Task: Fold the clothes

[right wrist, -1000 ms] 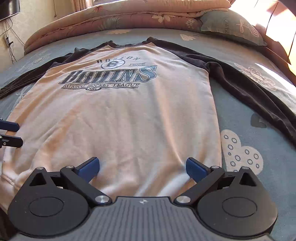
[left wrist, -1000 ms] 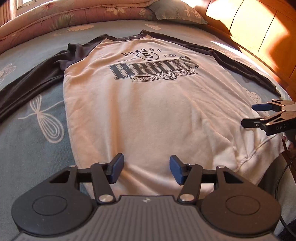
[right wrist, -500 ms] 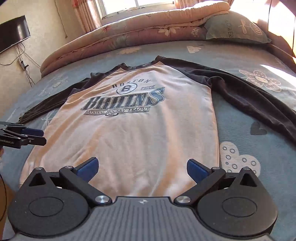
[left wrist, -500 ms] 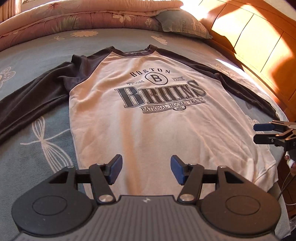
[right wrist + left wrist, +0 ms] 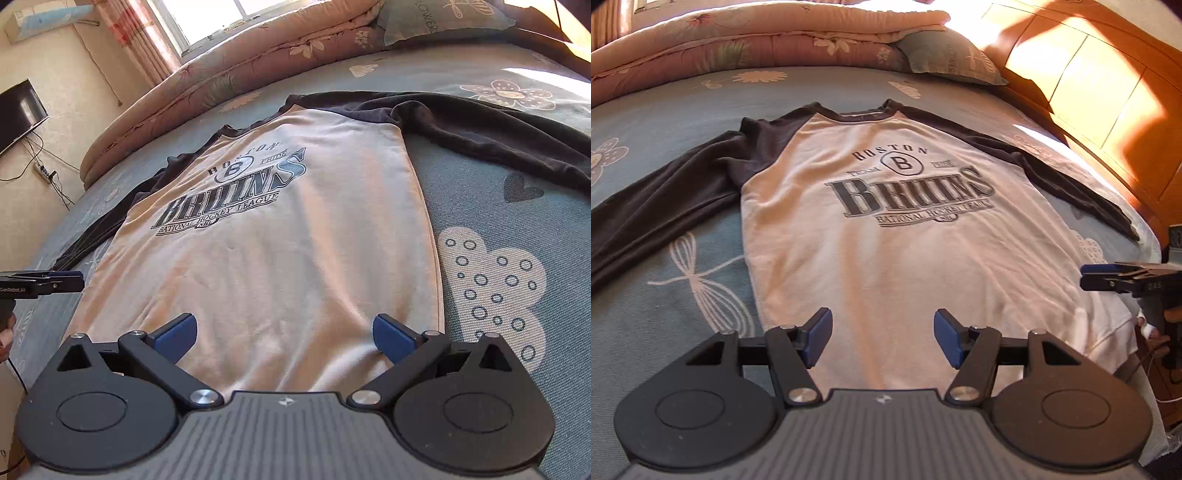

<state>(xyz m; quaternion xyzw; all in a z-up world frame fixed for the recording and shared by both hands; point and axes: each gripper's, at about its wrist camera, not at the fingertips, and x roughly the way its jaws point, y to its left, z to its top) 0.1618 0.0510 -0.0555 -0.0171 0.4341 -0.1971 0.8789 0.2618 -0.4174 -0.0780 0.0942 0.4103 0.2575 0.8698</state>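
Left gripper (image 5: 882,339) has just been opening its jaws, with nothing between them, and hovers over the hem of the Bruins raglan sweatshirt (image 5: 886,258); the right gripper (image 5: 282,338) also gapes empty above that hem. Face up on the blue bedspread (image 5: 480,221), the sweatshirt runs lengthwise away from both, collar far. Each dark sleeve (image 5: 665,199) spreads sideways, so each gripper is nearer its own. No containers show.
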